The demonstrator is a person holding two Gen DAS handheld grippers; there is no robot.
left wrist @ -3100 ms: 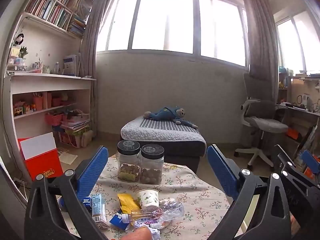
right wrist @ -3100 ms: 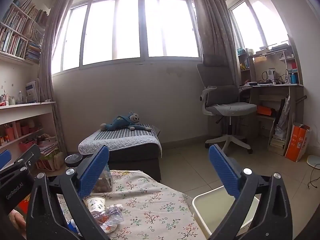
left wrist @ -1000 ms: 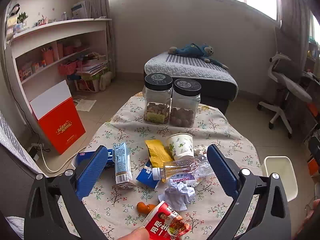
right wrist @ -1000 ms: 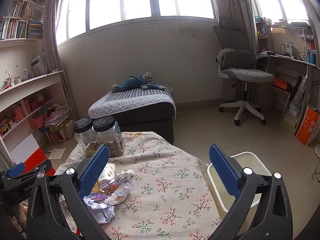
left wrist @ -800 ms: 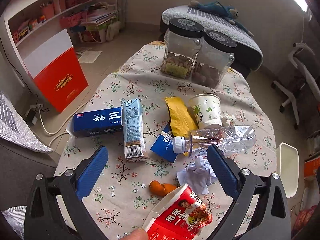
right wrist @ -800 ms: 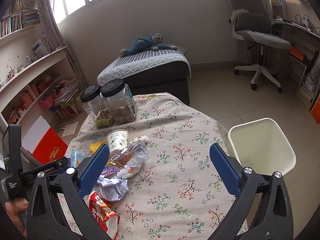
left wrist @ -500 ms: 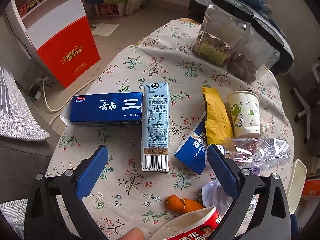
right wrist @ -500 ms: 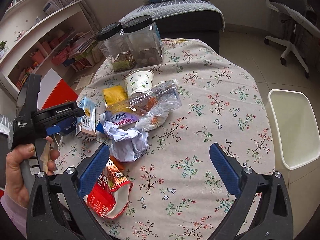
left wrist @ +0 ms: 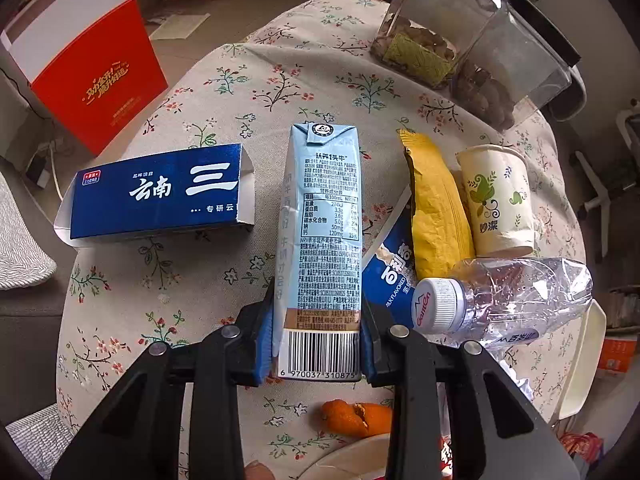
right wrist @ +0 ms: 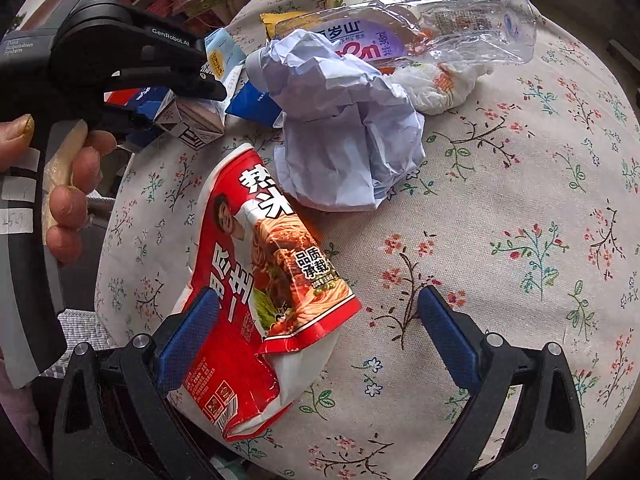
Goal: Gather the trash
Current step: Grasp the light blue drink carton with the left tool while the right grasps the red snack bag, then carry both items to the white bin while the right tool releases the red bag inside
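My left gripper (left wrist: 318, 344) is shut on the bottom end of a light blue milk carton (left wrist: 322, 236) that lies on the flowered tablecloth (left wrist: 168, 280). In the right wrist view the carton's end (right wrist: 200, 124) shows in those jaws. My right gripper (right wrist: 316, 332) is open, low over a red and white noodle packet (right wrist: 256, 292), its left pad at the packet's edge. A crumpled white paper (right wrist: 344, 136), a crushed clear bottle (right wrist: 432, 36), a paper cup (left wrist: 498, 196), a yellow wrapper (left wrist: 436, 208), a dark blue box (left wrist: 160, 192) and an orange peel (left wrist: 356, 418) lie around.
Two clear jars with black lids (left wrist: 468, 48) stand at the table's far side. A white bin's rim (left wrist: 584, 360) shows past the right table edge. A red and white box (left wrist: 84, 60) stands on the floor at the left. A tissue (right wrist: 440, 84) lies under the bottle.
Both grippers have dropped from looking across the room to close over the table. The left one has closed on the milk carton. The right one has come down over the red packet.
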